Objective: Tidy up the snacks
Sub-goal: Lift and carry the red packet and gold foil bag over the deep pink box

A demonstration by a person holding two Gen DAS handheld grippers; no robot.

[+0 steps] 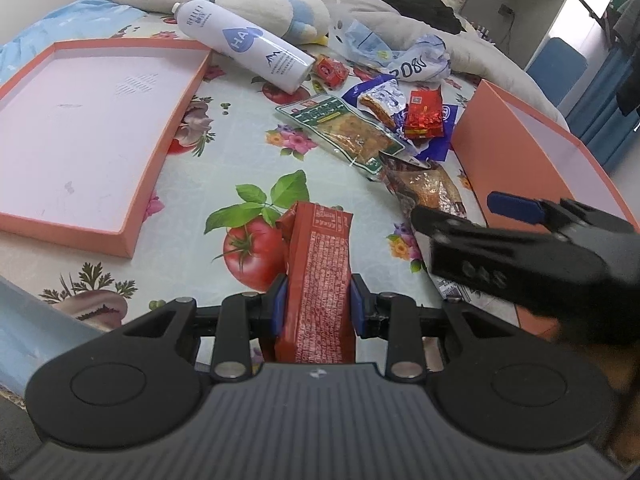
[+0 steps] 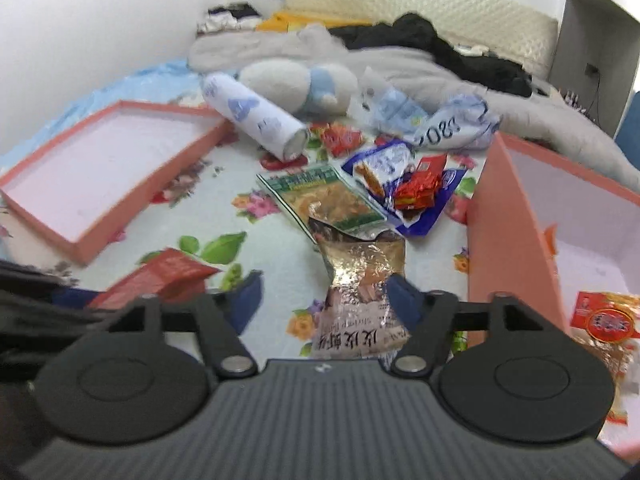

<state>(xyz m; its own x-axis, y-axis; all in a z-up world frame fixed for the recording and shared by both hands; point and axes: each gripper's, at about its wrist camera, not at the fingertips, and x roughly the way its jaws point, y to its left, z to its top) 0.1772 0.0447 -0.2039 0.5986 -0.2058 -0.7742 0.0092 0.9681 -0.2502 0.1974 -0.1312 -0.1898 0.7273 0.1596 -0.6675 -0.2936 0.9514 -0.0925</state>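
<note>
My left gripper (image 1: 319, 296) is shut on a long red snack packet (image 1: 320, 256), held upright above the flower-printed bed cloth; the same red packet (image 2: 168, 276) shows at the lower left of the right wrist view. My right gripper (image 2: 326, 300) stands open just left of the deep orange box (image 2: 508, 220). A crumpled gold foil snack packet (image 2: 360, 272) lies on the cloth between its fingers, close against the right one. In the left wrist view the right gripper (image 1: 472, 216) reaches in over that foil packet (image 1: 432, 192).
A shallow orange lid (image 1: 168, 120) lies at the left. Loose snacks are piled mid-bed: a green packet (image 1: 340, 128), a small red packet (image 1: 424, 116), a blue wrapper. A white bottle (image 1: 248, 52) and a plush toy (image 1: 280, 12) lie behind. One snack (image 2: 608, 320) sits inside the box.
</note>
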